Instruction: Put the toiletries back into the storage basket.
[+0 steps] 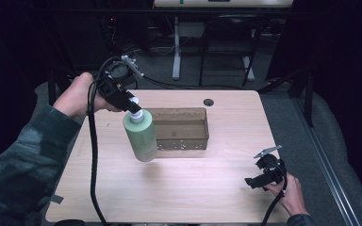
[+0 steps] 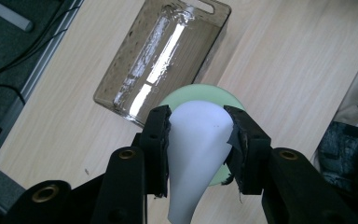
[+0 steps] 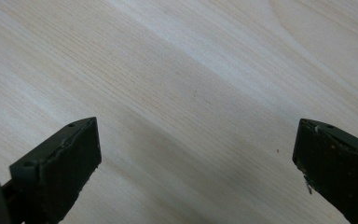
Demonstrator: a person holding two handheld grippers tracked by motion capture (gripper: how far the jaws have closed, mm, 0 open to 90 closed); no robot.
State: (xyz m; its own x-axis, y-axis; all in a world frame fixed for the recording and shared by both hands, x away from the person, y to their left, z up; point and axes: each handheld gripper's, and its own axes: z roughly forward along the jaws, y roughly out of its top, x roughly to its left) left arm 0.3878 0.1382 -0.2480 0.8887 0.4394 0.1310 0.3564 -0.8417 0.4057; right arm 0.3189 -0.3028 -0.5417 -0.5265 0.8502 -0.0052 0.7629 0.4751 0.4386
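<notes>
Pale green bottle (image 1: 141, 135) with a white pump top (image 2: 198, 140) hangs tilted from your left gripper (image 1: 133, 107), above the wooden table (image 1: 193, 188). Seen from above, its base hovers just in front of the near left corner of a clear brownish tray (image 1: 181, 128), which sits on the table toward the far side. The left gripper's view shows its two black jaws pressed against both sides of the white top, with the green body showing below and the tray beyond it. Your left hand (image 1: 78, 96) holds that gripper up at the table's far left, its black cable trailing down toward you.

Your right gripper (image 1: 250, 182) rests low near the table's near right corner, well apart from the bottle and tray. Its jaws stand wide apart over bare wood, with nothing between them.
</notes>
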